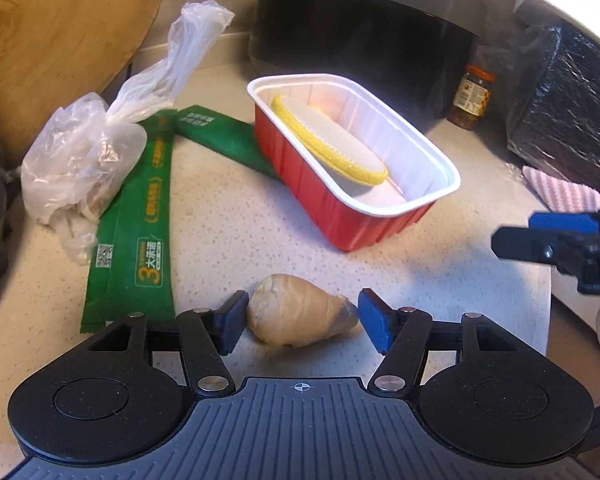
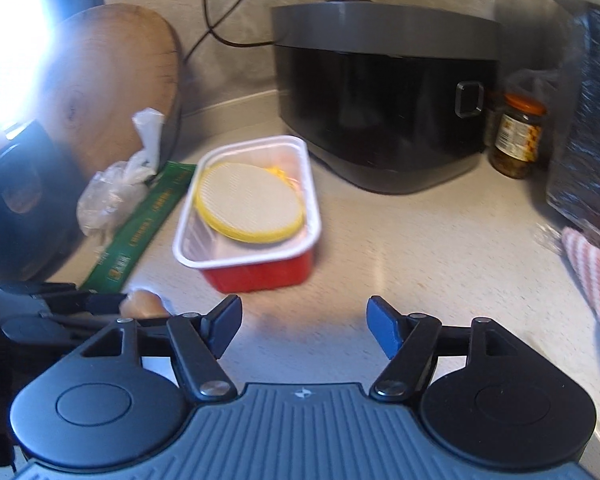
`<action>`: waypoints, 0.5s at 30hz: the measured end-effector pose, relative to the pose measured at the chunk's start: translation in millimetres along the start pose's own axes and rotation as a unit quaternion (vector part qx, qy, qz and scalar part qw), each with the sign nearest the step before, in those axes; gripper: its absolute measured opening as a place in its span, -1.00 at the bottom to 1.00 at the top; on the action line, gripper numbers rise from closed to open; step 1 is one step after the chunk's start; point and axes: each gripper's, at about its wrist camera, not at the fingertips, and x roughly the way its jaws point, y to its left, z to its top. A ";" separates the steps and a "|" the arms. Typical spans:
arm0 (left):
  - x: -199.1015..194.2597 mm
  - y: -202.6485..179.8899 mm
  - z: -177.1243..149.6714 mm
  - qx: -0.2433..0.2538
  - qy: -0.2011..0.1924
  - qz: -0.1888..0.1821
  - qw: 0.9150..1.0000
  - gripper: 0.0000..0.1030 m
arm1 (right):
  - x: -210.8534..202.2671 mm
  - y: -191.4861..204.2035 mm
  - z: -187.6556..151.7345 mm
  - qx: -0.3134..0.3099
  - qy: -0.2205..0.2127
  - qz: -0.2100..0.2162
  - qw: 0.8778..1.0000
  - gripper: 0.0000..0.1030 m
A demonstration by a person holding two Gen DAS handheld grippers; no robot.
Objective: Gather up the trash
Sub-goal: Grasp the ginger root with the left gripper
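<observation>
A tan ginger-like lump (image 1: 300,322) lies on the counter between the fingers of my open left gripper (image 1: 304,322); its left pad seems to touch it, the right pad stands just apart. Beyond it stands a red tray with a white rim (image 1: 380,216) holding a yellow-edged round lid (image 1: 332,140). Green wrappers (image 1: 140,232) and a knotted clear plastic bag (image 1: 80,164) lie at the left. My right gripper (image 2: 304,328) is open and empty above bare counter, short of the red tray (image 2: 256,272). It also shows in the left wrist view (image 1: 560,246). The lump (image 2: 144,304) shows at its left.
A black rice cooker (image 2: 380,120) stands at the back with a jar (image 2: 516,136) to its right. A wooden board (image 2: 112,80) leans at the back left. A black foil bag (image 1: 572,112) and a pink striped cloth (image 2: 596,276) lie at the right.
</observation>
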 end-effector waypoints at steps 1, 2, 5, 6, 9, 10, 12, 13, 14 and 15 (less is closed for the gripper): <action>1.3 -2.0 1.2 0.004 0.000 0.002 1.000 0.31 | 1.1 -2.6 -1.3 0.004 0.003 -0.001 1.000 0.36; 3.1 -3.4 2.7 0.007 0.001 0.003 1.000 0.32 | 1.7 -5.8 -3.2 0.010 0.006 -0.001 1.000 0.36; 8.7 -3.1 5.7 0.006 0.010 0.002 1.000 0.32 | 2.3 -9.2 -5.9 0.017 0.009 0.002 1.000 0.37; 9.5 -3.2 6.1 0.007 0.010 0.003 1.000 0.32 | 2.2 -9.6 -6.7 0.017 0.009 0.002 1.000 0.37; 12.8 -4.4 9.3 0.008 0.010 0.005 1.000 0.31 | 1.6 -10.3 -8.6 0.017 0.011 0.003 1.000 0.37; 13.5 -4.8 9.5 0.009 0.009 0.005 1.000 0.31 | 1.6 -10.4 -9.0 0.016 0.011 0.003 1.000 0.37; 13.8 -4.6 9.2 0.009 0.005 0.003 1.000 0.30 | 1.2 -11.1 -9.7 0.016 0.010 0.002 1.000 0.37; 13.5 -3.8 8.6 0.010 0.003 -0.001 1.000 0.31 | 1.1 -11.3 -9.3 0.015 0.009 0.001 1.000 0.37; 12.5 -2.9 7.5 0.010 0.001 -0.008 1.000 0.31 | 0.9 -11.2 -8.5 0.013 0.008 0.000 1.000 0.37; 11.3 -2.2 6.3 0.011 0.001 -0.016 1.000 0.31 | 0.6 -10.8 -7.4 0.010 0.006 -0.002 1.000 0.37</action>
